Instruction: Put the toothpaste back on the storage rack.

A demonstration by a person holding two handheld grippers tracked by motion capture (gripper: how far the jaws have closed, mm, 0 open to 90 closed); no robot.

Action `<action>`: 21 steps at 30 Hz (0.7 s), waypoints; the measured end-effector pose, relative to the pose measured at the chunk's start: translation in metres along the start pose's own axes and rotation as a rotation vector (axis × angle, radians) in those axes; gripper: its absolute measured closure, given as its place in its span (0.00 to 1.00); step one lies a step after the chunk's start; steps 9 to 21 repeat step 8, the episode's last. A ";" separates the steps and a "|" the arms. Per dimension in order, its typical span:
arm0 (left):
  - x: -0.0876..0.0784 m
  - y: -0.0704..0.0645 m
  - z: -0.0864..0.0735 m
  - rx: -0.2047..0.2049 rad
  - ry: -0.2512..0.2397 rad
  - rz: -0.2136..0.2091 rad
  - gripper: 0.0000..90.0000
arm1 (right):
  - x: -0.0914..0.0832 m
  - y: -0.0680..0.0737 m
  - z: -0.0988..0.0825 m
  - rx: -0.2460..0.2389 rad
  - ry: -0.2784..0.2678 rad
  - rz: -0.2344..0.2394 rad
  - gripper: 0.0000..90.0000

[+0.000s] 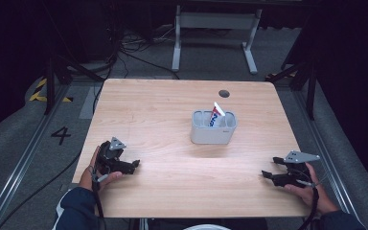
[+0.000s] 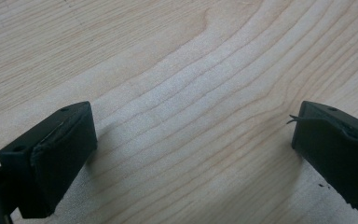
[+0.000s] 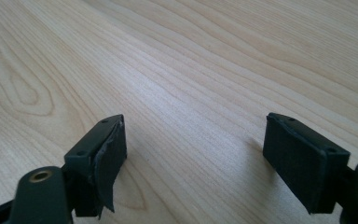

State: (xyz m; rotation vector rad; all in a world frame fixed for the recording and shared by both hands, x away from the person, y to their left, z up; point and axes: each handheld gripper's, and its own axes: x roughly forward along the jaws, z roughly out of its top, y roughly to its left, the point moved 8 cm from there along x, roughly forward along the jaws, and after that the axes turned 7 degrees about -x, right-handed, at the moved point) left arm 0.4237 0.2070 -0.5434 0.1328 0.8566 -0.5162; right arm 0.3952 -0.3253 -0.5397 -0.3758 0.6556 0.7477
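— Both our grippers, left [image 1: 133, 165] and right [image 1: 266, 174], rest wide apart, empty, at the table's [image 1: 172, 191] near edge.
— Nothing started, we think; the tube [image 1: 216, 114] stands in the holder [image 1: 213, 128]. Next we must reach there.

Left gripper [image 2: 193, 140]: in its own view both jaws are cut by the frame, the near-left jaw at the bottom and left edges, the opposite jaw at the right and bottom edges. A thin frayed strand projects from the inner top corner of the right-hand jaw; its material cannot be told.

Right gripper [image 3: 193, 158]: both jaws cut at the bottom edge; a loose pad edge hangs off the left-hand jaw.

High view: grey container [image 1: 213, 128] well ahead of both jaw pairs; its compartment contents are hidden below the rim. The lettering on the protruding tube [image 1: 216, 115] is too small to read. The person's forearms are cut by the bottom edge.
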 end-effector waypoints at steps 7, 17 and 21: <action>0.000 0.000 0.000 -0.002 -0.002 0.000 0.00 | 0.000 0.000 0.000 0.000 0.000 0.000 0.24; 0.000 0.000 0.000 0.000 0.000 0.000 0.00 | 0.000 0.000 0.000 0.000 0.000 0.000 0.24; 0.000 0.000 0.000 0.000 0.000 0.000 0.00 | 0.000 0.000 0.000 0.000 0.000 0.000 0.24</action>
